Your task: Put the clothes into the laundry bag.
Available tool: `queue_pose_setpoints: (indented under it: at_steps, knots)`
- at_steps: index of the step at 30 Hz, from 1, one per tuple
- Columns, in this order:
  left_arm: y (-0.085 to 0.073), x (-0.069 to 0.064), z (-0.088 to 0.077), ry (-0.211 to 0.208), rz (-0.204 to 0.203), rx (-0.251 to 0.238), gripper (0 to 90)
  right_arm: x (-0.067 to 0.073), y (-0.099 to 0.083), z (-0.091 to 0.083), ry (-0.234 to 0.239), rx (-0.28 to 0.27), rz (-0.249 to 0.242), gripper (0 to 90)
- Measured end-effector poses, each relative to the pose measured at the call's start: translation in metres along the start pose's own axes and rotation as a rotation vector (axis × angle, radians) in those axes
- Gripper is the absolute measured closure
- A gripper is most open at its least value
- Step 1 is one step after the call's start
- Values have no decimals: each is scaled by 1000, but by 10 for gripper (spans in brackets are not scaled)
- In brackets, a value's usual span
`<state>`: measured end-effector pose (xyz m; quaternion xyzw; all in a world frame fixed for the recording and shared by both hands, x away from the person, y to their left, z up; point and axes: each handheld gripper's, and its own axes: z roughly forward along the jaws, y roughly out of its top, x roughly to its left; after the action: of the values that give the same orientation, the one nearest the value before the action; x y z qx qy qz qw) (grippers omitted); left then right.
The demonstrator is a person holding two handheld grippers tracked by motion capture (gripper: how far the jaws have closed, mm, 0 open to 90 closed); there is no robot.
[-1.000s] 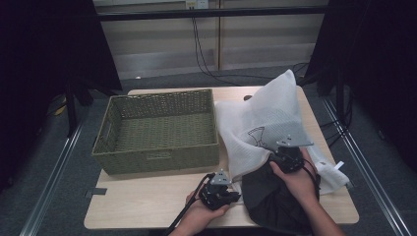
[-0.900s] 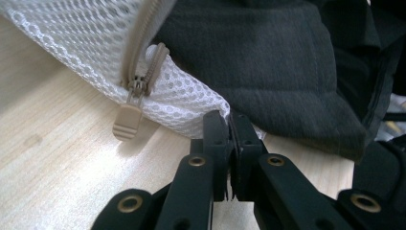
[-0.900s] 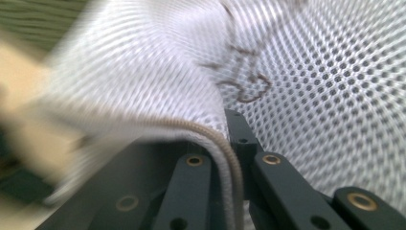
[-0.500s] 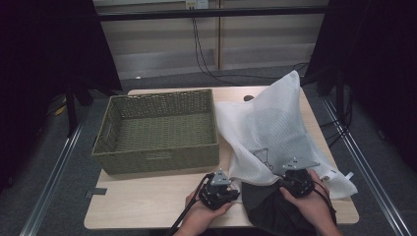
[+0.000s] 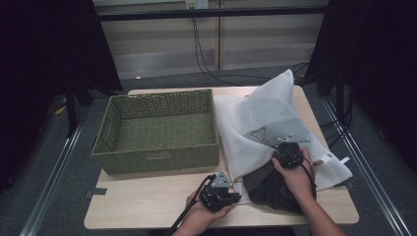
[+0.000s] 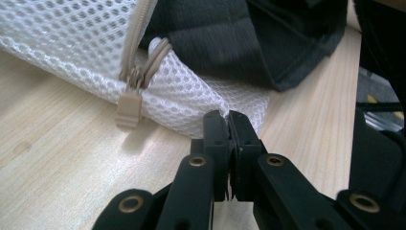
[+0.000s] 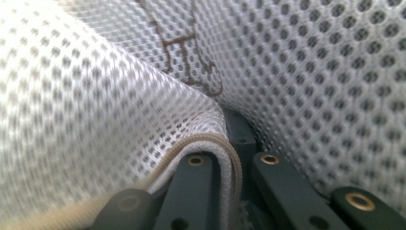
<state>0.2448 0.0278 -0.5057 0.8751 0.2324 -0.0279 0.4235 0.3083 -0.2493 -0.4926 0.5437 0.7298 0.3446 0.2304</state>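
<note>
The white mesh laundry bag (image 5: pixel 275 118) lay right of the wicker basket (image 5: pixel 157 130), limp, light and slippery, best pinched at its hem. Both grippers, left (image 6: pixel 229 125) and right (image 5: pixel 287 153), were clenched on its edges over dark clothing (image 5: pixel 273 184).

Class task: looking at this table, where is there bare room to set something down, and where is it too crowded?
Free: the bare strip of table between the wicker basket and the near edge, left of the left gripper; also the basket's empty inside. Crowded: the right half, under the white mesh bag, dark garment and right gripper.
</note>
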Motion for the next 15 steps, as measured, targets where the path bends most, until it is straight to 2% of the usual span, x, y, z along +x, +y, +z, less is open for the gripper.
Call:
queue_pose_setpoints:
  at_steps: [1,3,4,8,10,11,13,14,15]
  knots:
    - [0,0,0,4,-8,0,877,1,-1,-8,31,-17,-20,883]
    - [0,0,0,12,-16,-5,875,4,-5,-28,60,-53,-43,873]
    - [0,0,0,12,-17,-7,875,5,-8,-38,94,-75,-54,865]
    - [0,2,1,14,-41,-16,874,11,-22,-76,168,-106,-126,863]
    - [0,2,1,29,-45,-21,874,12,-29,-89,176,-76,-152,881]
    - [0,1,0,37,-40,-18,874,12,-32,-90,186,-53,-158,884]
    - [0,-1,0,85,-33,-23,874,12,-42,-82,195,44,-169,886]
    - [0,-3,1,102,-20,-27,874,11,-45,-77,205,81,-163,887]
    - [0,-4,0,108,-11,-16,875,10,-49,-68,193,137,-153,888]
